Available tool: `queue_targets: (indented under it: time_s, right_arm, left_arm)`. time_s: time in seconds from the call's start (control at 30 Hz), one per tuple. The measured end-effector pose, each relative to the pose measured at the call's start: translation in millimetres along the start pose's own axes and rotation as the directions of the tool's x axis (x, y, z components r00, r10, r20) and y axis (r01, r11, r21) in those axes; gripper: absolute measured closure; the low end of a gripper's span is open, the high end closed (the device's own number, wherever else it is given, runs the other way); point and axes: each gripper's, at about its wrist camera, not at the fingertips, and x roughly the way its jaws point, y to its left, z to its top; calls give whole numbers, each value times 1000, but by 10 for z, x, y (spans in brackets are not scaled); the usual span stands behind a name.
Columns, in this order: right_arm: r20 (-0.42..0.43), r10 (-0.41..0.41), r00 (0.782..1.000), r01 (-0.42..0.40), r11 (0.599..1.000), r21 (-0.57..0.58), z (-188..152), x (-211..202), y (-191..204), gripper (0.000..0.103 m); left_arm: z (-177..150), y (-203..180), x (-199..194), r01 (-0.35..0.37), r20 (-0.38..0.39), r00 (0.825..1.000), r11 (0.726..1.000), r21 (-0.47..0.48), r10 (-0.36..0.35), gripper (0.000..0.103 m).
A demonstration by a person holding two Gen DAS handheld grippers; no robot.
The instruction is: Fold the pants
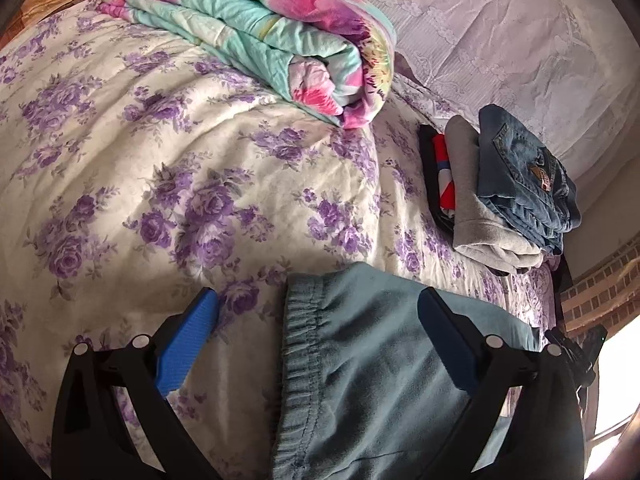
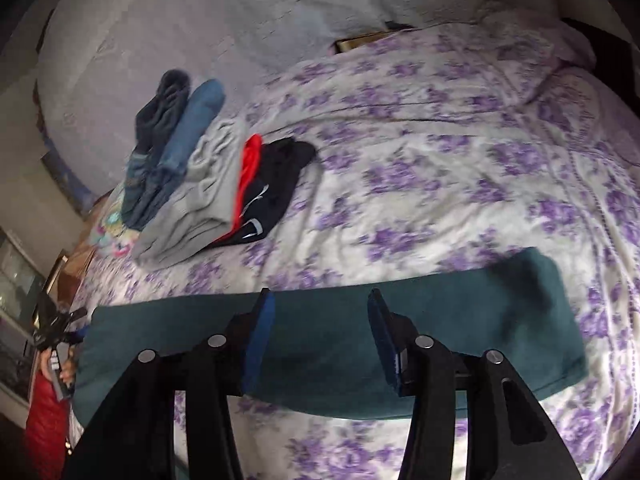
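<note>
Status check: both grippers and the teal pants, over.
Left gripper open over the elastic waistband, nothing gripped. Right gripper open above the teal pants, lying flat in a long strip. Stack of folded clothes stands clear.

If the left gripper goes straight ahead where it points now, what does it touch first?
Most likely the teal pants: their waistband lies between the open fingers of the left gripper, which tilts down at the bed. How far off the cloth is, I cannot tell.
</note>
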Motion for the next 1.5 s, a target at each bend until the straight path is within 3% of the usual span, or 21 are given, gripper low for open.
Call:
queue_targets:
  time_s: [0.07,0.13,0.27,0.3,0.47,0.63,0.67,0.77,0.87,1.03,1.13,1.23,1.27,1.3,1.37,1.43,1.5]
  right_arm:
    - [-34,30,999,-32,997,-63,-17,147,226,50]
    - [-64,45,997,-54,987,-149,-8,305,448,50]
    - [-149,61,987,-99,959,-264,22,665,763,50]
    - [-167,56,984,-104,951,-292,31,754,829,50]
    - [-212,26,977,-120,889,-442,17,1102,1169,43]
    - [-232,-48,972,-108,782,-614,-137,1396,1470,40]
    - [-239,-63,969,-102,777,-621,-162,1450,1478,42]
    - [-244,-35,969,-118,803,-584,-151,1363,1513,98]
    - [-160,-62,985,-50,787,-615,-225,1018,1647,98]
    - [2,-49,999,39,766,-641,-526,77,1867,98]
    - [80,-20,997,67,759,-648,-898,-477,1949,98]
    - [91,2,996,58,758,-650,-1423,-873,1907,98]
    - [81,-2,997,54,757,-651,-1604,-909,1903,98]
    - [78,-18,997,66,751,-657,-1785,-924,1896,98]
    - [46,-51,998,69,746,-662,-2091,-837,1858,98]
    - [4,-66,998,53,761,-647,-2277,-727,1794,99]
    - [-18,-67,998,41,778,-627,-2334,-700,1765,100]
  left_arm:
    - [11,-71,25,10,-11,1000,998,64,-9,37]
    - [18,-133,89,-13,-18,1000,993,121,15,47]
    - [4,-191,198,13,-23,1000,981,192,-9,78]
    - [0,-188,219,27,-23,999,980,197,-23,79]
    - [-6,-116,193,90,5,996,980,177,-93,81]
    - [43,26,168,136,14,990,985,105,-138,81]
    - [45,37,162,139,16,990,985,100,-141,81]
    - [44,5,122,133,29,990,985,110,-136,81]
    - [40,-60,-7,123,61,989,983,132,-132,81]
    - [-80,-146,-447,180,126,972,974,139,-198,81]
    - [-324,-147,-838,215,158,957,961,172,-242,81]
    - [-687,-51,-1132,240,149,952,955,174,-267,80]
    - [-809,10,-1171,238,134,957,960,150,-258,71]
    - [-958,116,-1187,209,113,969,974,92,-219,52]
    - [-1169,317,-1200,205,88,975,979,-18,-203,40]
    - [-1360,477,-1237,278,83,959,953,-118,-269,39]
    - [-1489,505,-1315,337,108,940,928,-158,-323,39]
